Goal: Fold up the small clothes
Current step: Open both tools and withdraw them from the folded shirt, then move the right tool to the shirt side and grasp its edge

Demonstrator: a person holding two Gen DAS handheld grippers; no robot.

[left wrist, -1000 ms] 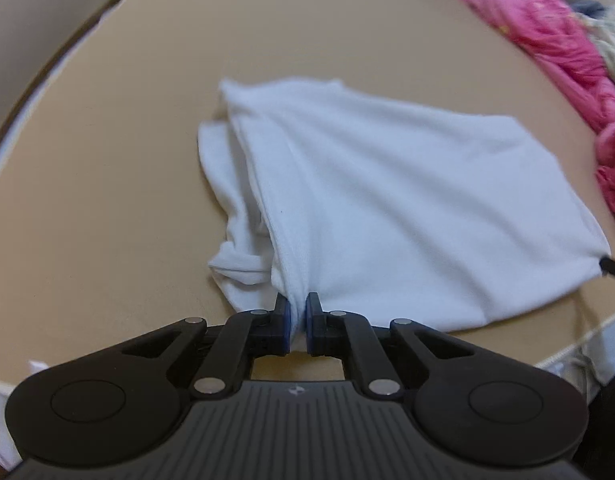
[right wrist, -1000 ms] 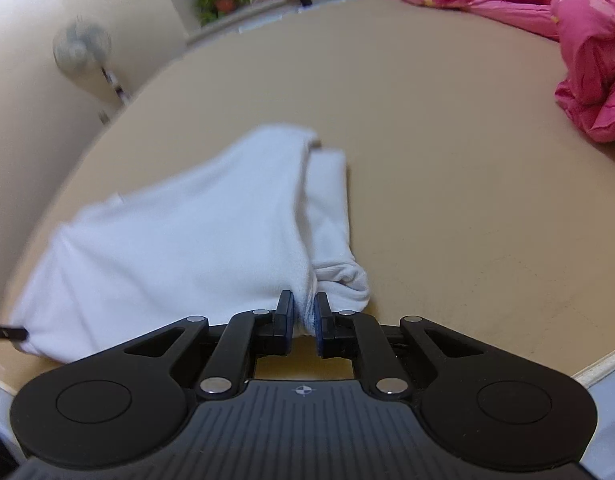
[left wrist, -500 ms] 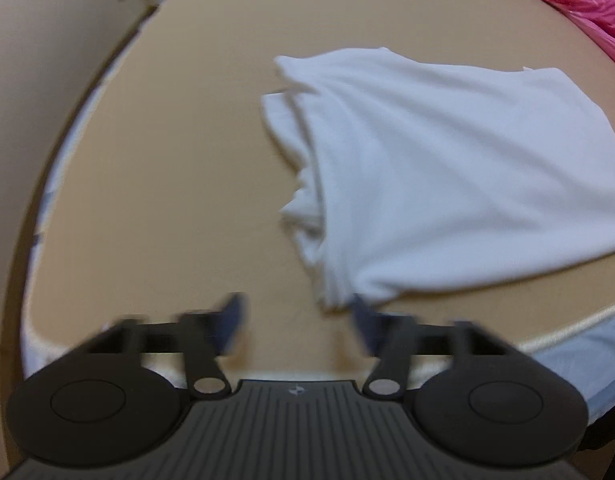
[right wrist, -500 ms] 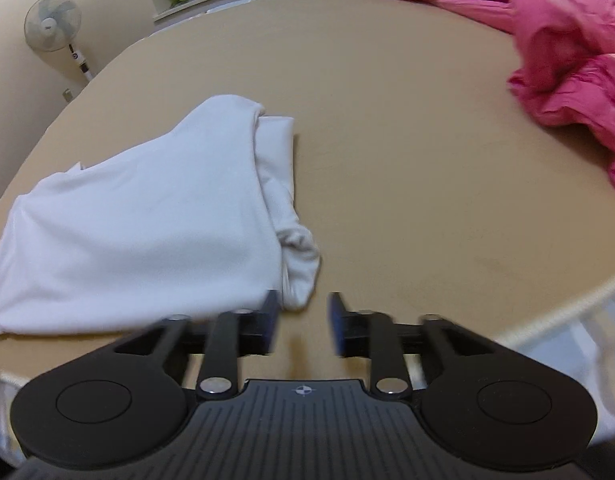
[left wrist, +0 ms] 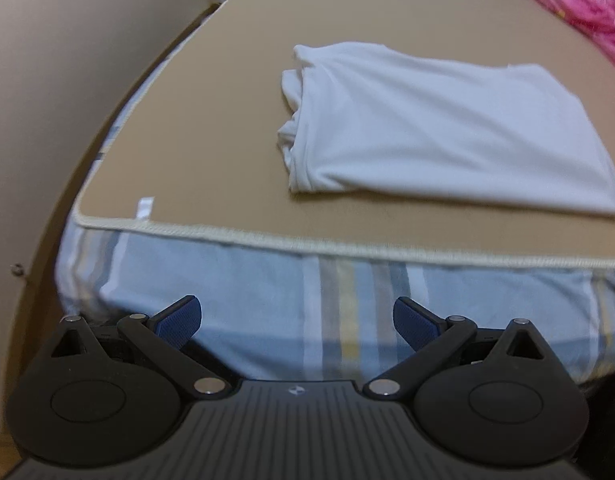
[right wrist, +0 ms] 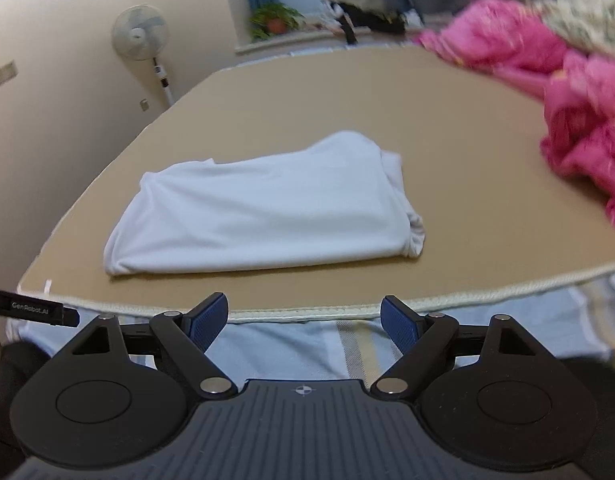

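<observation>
1. A tan mat covers the bed, its cream-bound near edge running above a blue striped sheet.
2. A pink quilt is heaped at the mat's far right side.
3. The white garment lies folded flat on the mat near its front edge, with bunched layers showing at one end.
4. The left gripper hangs over the striped sheet, fingers spread wide, holding nothing, apart from the garment.
5. The right gripper is likewise spread and empty, short of the mat's edge.
6. A standing fan is by the wall.
</observation>
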